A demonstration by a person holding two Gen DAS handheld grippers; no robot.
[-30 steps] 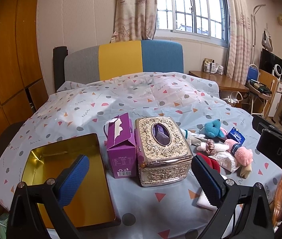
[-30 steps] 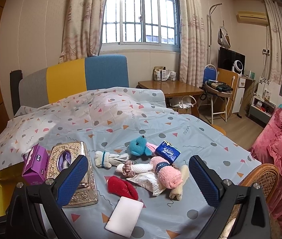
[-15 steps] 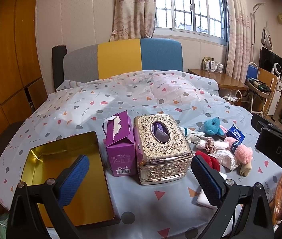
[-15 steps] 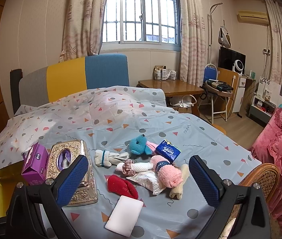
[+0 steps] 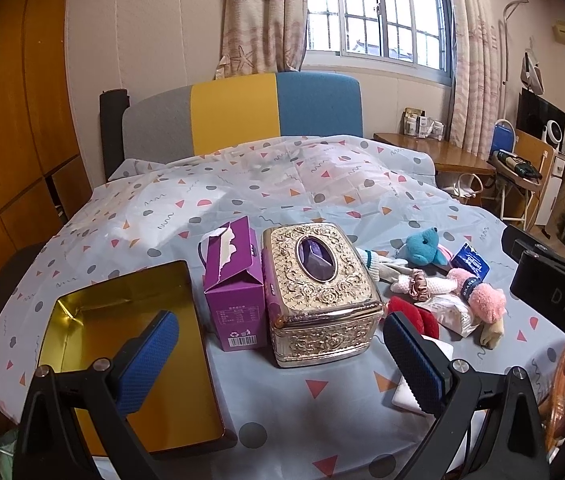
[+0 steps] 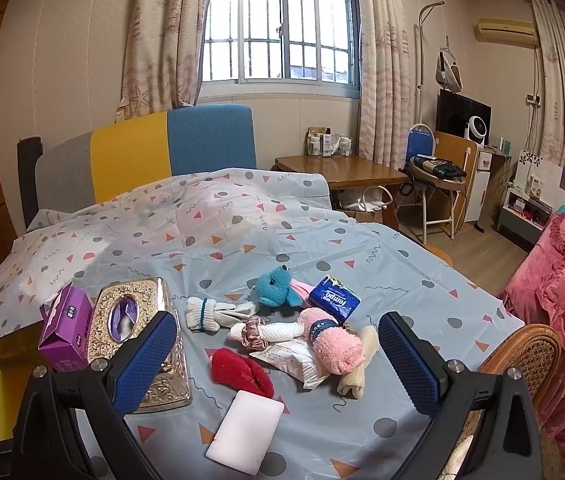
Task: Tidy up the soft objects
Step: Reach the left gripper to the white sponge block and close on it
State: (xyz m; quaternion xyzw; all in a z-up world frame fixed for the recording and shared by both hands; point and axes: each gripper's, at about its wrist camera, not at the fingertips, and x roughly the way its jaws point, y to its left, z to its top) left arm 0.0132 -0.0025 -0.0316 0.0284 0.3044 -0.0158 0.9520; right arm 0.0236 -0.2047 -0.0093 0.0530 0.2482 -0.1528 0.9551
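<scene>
On the bed (image 6: 282,240), the gold tray (image 5: 94,320) lies empty left of the ornate tissue box (image 5: 318,288); soft toys sit right of it. Nothing is sorted yet. Both the left gripper (image 5: 282,360) and right gripper (image 6: 278,360) hover released; next likely comes reaching the red plush (image 6: 242,372).

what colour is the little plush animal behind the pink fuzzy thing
The plush animal is turquoise blue, clearest in the right wrist view.

"Tempo" on blue tissue pack (image 6: 334,295)

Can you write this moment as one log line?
left gripper: open, empty | right gripper: open, empty | soft toys: untouched | gold tray: empty
</scene>
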